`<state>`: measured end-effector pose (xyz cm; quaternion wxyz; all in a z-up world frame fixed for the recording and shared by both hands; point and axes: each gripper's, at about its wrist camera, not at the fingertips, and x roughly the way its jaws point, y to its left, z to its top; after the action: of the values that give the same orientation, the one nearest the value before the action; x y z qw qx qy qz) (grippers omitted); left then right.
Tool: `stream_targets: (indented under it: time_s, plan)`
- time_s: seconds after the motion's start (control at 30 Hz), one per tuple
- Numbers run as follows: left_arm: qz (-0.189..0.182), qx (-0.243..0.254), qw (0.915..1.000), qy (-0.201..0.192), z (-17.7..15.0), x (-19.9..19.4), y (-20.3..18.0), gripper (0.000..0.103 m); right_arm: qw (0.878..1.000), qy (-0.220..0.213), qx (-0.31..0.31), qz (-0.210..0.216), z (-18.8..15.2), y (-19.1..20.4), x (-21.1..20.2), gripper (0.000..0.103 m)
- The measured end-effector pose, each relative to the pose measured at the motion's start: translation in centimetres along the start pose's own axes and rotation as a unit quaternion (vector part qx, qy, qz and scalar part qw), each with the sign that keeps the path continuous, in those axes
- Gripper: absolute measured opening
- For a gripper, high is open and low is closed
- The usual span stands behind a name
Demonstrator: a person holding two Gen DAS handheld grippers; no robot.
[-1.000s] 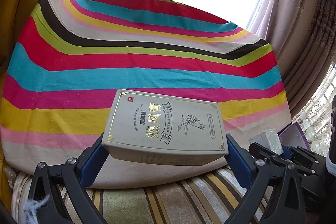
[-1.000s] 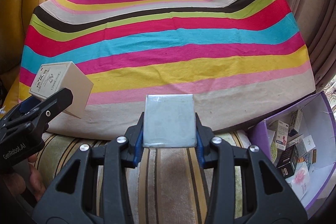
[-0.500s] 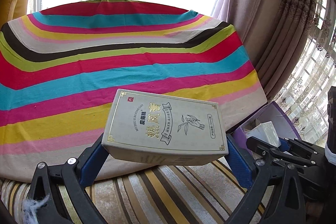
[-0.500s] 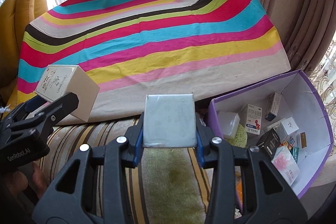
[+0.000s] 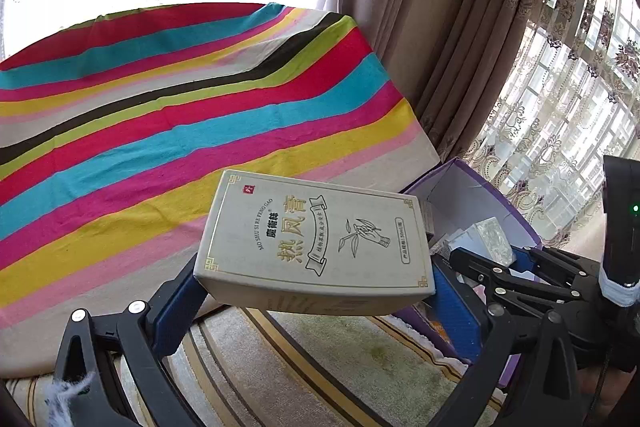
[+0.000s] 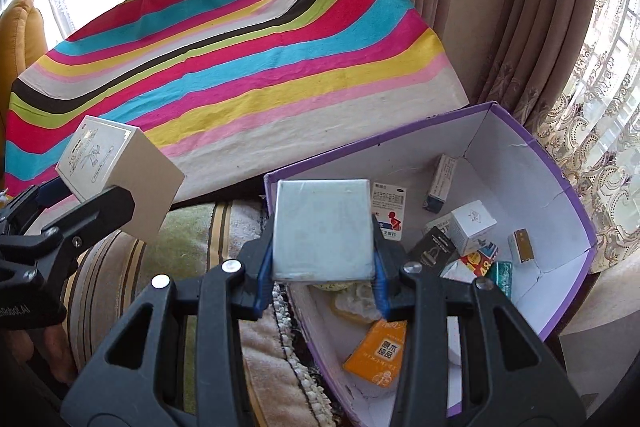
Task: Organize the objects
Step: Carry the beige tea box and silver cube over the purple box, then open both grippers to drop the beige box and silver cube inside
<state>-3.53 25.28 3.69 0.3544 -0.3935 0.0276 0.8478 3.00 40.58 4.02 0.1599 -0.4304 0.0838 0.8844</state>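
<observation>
Right gripper (image 6: pixel 323 291) pinching a pale flat packet (image 6: pixel 323 229) by its side edges right over the purple box (image 6: pixel 560 163), prob to drop it in with the other packs, left gripper (image 5: pixel 316 301) clamping the cream carton (image 5: pixel 316 243) beside the box, waiting its turn
</observation>
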Motion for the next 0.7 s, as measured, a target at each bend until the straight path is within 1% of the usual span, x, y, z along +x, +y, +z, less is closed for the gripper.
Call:
stream_targets:
  time_s: [0.33,0.7]
  plan:
    - [-0.029,0.037,0.9987,0.022,0.9,2.4,-4.5,0.103,0.998,0.000,0.041,-0.038,-1.0,-5.5,-0.4,0.044]
    - [-0.059,0.076,0.9943,0.047,1.4,4.9,-9.2,0.103,0.994,0.000,0.086,-0.060,-1.8,-10.7,-0.3,0.044]
